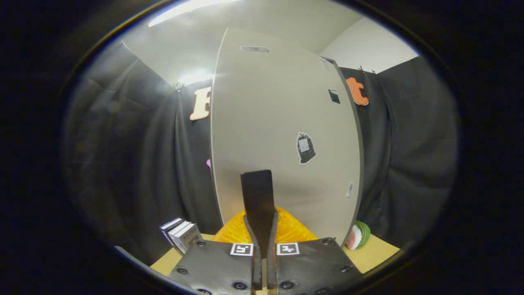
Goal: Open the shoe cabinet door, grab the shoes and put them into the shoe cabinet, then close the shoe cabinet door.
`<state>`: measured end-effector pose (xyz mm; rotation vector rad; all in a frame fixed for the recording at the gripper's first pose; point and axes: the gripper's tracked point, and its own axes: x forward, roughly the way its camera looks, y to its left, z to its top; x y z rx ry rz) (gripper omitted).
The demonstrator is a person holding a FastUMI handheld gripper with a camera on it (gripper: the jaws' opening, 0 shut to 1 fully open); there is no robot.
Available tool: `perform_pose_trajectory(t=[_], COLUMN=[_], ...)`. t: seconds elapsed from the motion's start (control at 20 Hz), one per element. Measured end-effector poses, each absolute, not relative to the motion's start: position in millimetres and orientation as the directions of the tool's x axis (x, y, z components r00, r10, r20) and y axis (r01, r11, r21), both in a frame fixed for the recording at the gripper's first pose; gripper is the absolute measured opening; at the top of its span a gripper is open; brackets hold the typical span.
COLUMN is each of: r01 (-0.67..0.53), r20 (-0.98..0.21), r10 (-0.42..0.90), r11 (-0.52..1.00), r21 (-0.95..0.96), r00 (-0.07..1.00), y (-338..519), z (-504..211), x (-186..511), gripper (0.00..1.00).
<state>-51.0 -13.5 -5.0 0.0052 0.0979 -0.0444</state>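
The shoe cabinet (pixel 266 123) stands tall and pale grey just ahead of me, its door flat and closed as far as I can tell. An oval recess (pixel 254 49) sits near its top, and small stickers (pixel 306 148) dot its front. My gripper (pixel 257 180) points at the lower part of the door with its fingers pressed together; I see nothing between them. Just beyond the fingers, at the cabinet's foot, lies an orange latticed thing (pixel 292 229), possibly a shoe, partly hidden by the fingers.
A light wooden tabletop (pixel 374 254) carries everything. A few small boxes (pixel 182 235) stand to the left of the fingers. A round red, white and green object (pixel 358 235) rests by the cabinet's right corner. Black cloth walls close in behind and beside.
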Motion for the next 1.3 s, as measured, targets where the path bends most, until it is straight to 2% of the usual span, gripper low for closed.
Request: perform_pose_trajectory(t=[0.75,1.3], r01=[0.113,0.052], r20=[-0.143,-0.174], r10=[-0.111,-0.044], r11=[0.994,0.998], r21=[0.004,0.04], r00=[0.983,0.984], y=[-61.8,-110.0], z=[3.7,13.1], x=[-99.9,-128.1], gripper=[0.06,0.05])
